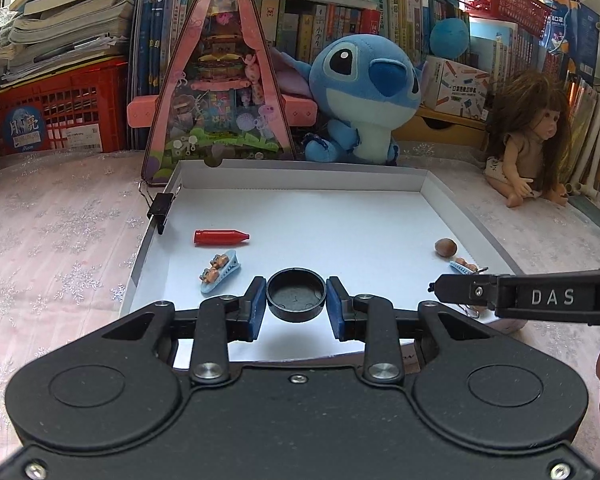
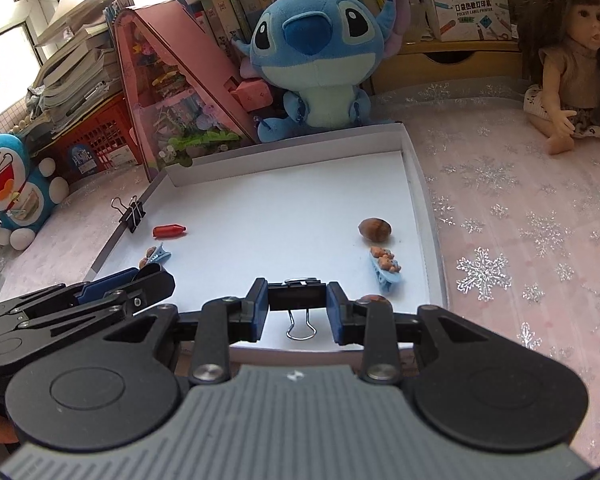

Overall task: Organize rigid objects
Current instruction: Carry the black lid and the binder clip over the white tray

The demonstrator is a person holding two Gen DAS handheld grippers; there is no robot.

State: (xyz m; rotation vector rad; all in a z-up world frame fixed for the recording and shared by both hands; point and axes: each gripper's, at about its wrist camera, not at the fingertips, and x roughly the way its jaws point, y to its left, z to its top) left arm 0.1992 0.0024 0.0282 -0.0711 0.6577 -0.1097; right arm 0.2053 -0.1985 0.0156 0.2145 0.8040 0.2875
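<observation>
Over the near edge of the white tray (image 1: 300, 184), a black round cap (image 1: 296, 294) is held by the left gripper (image 1: 296, 304) and a black binder clip (image 2: 298, 296) by the right gripper (image 2: 298, 304), so placement among the sorted items is judged next.

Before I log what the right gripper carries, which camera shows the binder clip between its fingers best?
The right wrist view: the black binder clip sits centred between the right gripper pads, wire handle hanging below. In the left wrist view that gripper's side hides the clip body; only thin wire bits show beside it.
</observation>
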